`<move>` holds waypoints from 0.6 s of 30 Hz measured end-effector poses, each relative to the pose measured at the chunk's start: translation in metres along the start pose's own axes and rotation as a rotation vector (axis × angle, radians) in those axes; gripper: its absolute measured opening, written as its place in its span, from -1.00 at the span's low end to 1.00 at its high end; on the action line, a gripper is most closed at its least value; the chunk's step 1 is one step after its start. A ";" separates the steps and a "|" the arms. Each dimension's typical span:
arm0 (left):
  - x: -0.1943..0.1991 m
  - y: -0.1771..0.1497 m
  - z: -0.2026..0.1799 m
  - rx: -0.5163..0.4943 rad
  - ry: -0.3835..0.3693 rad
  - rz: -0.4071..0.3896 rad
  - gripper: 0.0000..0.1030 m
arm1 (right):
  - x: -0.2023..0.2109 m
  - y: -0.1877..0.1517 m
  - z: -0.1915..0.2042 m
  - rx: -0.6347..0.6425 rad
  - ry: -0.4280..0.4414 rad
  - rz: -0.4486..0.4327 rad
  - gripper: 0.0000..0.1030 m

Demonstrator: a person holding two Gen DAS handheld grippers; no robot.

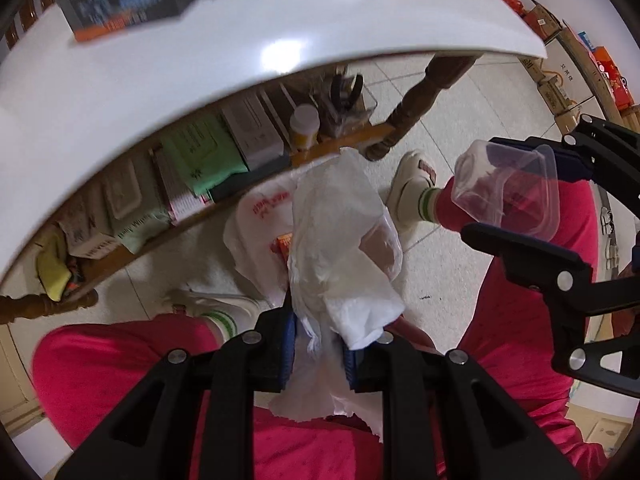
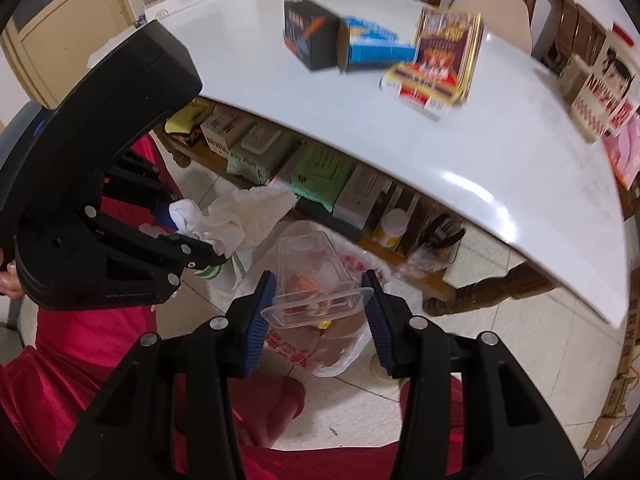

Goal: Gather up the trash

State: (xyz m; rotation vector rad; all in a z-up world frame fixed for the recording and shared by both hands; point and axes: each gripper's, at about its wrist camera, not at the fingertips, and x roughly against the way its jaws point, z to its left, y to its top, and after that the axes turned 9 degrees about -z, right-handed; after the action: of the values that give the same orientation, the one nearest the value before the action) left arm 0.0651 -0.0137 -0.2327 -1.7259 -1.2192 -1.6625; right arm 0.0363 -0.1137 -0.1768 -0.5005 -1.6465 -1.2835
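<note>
Under white table (image 2: 460,152), "Baby Wipes" pack (image 2: 248,164); left gripper (image 1: 320,344) clamping tissue (image 1: 344,248), right gripper (image 2: 320,308) clamping clear container (image 2: 312,280).

White table (image 2: 460,152) with boxes (image 2: 312,36), wipe packs (image 2: 320,168) on the shelf beneath, tiled floor (image 2: 520,340).

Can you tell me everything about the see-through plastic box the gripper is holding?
The clear plastic box is a small empty tub of thin, see-through plastic with a wide rim. The right gripper pinches it between its blue fingers, tilted, bottom pointing away. It hangs in the air over a white plastic bag on the floor.
</note>
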 end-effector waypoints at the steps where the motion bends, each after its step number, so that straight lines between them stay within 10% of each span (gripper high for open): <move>1: -0.007 -0.003 0.002 0.002 0.000 0.010 -0.61 | -0.006 -0.003 0.000 -0.010 0.007 0.008 -0.14; 18: -0.137 -0.013 0.032 0.122 0.004 0.199 -0.61 | -0.118 -0.049 -0.020 -0.141 -0.012 0.163 -0.14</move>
State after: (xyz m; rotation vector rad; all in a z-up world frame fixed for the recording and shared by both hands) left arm 0.0882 -0.0195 -0.3717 -1.7077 -1.0848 -1.4462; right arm 0.0610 -0.1234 -0.3034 -0.7146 -1.4991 -1.2816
